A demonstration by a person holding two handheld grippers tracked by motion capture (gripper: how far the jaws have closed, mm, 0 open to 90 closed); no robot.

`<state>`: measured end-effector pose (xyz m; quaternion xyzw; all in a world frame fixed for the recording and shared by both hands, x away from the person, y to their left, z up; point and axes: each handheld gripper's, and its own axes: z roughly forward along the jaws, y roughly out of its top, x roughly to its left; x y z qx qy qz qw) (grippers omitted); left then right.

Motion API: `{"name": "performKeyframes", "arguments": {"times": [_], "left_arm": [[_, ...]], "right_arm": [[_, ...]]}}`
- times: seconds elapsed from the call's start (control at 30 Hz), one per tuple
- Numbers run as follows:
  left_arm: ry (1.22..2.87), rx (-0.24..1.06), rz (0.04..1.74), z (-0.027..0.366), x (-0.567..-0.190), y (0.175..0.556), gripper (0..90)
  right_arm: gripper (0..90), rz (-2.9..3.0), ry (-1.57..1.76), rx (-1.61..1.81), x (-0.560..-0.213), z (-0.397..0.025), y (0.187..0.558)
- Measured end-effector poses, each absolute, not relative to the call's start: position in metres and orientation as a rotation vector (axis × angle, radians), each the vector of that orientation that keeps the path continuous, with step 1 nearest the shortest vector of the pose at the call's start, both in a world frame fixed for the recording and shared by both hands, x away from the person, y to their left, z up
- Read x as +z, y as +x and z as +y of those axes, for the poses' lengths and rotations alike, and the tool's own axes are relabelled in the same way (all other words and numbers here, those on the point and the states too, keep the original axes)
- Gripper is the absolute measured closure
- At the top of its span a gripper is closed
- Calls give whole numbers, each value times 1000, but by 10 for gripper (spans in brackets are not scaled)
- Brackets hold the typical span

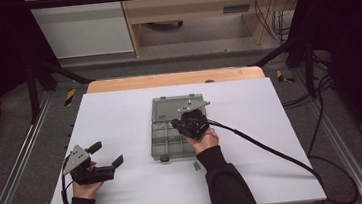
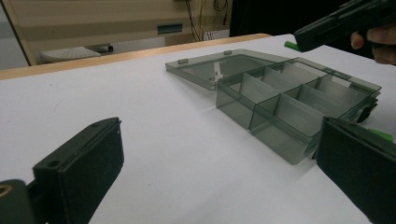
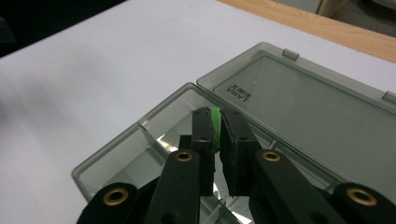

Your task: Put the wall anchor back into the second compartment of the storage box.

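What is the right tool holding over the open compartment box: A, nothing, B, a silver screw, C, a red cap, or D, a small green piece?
D: in the right gripper view the right tool pinches a small green piece between its jaws above the compartment box.

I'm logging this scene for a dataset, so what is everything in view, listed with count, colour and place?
Compartment box: one, clear smoky grey, mid-table, lid open flat behind it.
Green piece: one, pinched in the right tongs above a box compartment.
Green piece on the table: one, just in front of the box.
Table: one, white top, wooden far edge.
Left tongs: black, open, on the table's left side, apart from the box.
Right tongs: black, shut on the green piece.
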<state>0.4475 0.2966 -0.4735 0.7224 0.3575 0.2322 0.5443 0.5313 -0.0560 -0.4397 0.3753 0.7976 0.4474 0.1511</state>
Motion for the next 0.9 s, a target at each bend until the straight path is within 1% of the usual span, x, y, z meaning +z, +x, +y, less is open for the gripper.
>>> {"name": "performKeyframes", "arguments": {"times": [0.37,0.7,0.77,0.9], "left_arm": [[1714,549,850,297,-474,448,6],[1715,547,851,297,-474,448,7],[1715,547,850,297,-474,448,7],[1715,548,852,297,-474,448,7]], "right_arm": [[843,2365,1135,1209,-464,-48,547],[840,2388,1157,1167,-471,-48,551],[827,2391,1160,1168,-472,-47,552],[742,2375,1150,1167,-470,-48,551]]}}
